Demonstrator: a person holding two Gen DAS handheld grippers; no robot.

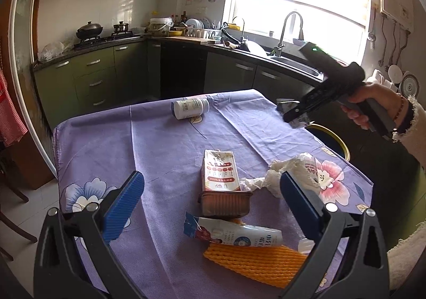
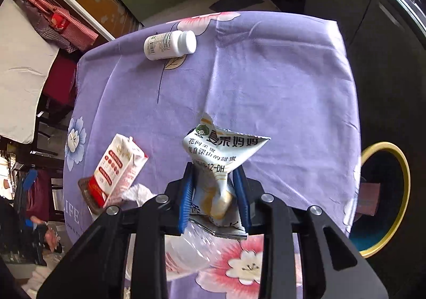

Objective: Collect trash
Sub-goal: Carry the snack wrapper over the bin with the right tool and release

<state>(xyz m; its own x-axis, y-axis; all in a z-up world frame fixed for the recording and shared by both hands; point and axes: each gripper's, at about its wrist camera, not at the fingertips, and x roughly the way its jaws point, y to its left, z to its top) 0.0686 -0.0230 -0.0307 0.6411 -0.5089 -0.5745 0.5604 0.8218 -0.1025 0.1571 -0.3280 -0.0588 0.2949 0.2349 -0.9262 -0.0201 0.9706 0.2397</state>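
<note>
We had the right gripper clamped on a crumpled white snack wrapper with green and black print, its blue pads pinching the twisted waist of the packet. The wrapper hung clear above the purple floral tablecloth, its printed flap fanning forward past the fingertips, its long axis running roughly along the fingers. In the left wrist view the same gripper was held off the table's far right edge, just above the dark round bin with a yellow rim.

The left gripper hovered with blue pads spread wide, holding nothing, aimed at the near pile.

Our judgement: the step in hand was the carry to the bin. To do it well, keep the pinch firm on the waist, since the foil looked slippery and light, bring the flap fully over the bin mouth, then release low so it cannot drift onto the floor.

Left on the cloth: a white plastic pill bottle lying on its side at the far end, cap toward the right in the right wrist view; a red-and-white drink carton lying flat with its long axis pointing away from us; a brown ribbed tray; crumpled white tissue; a white-and-blue sachet; orange foam netting.
</note>
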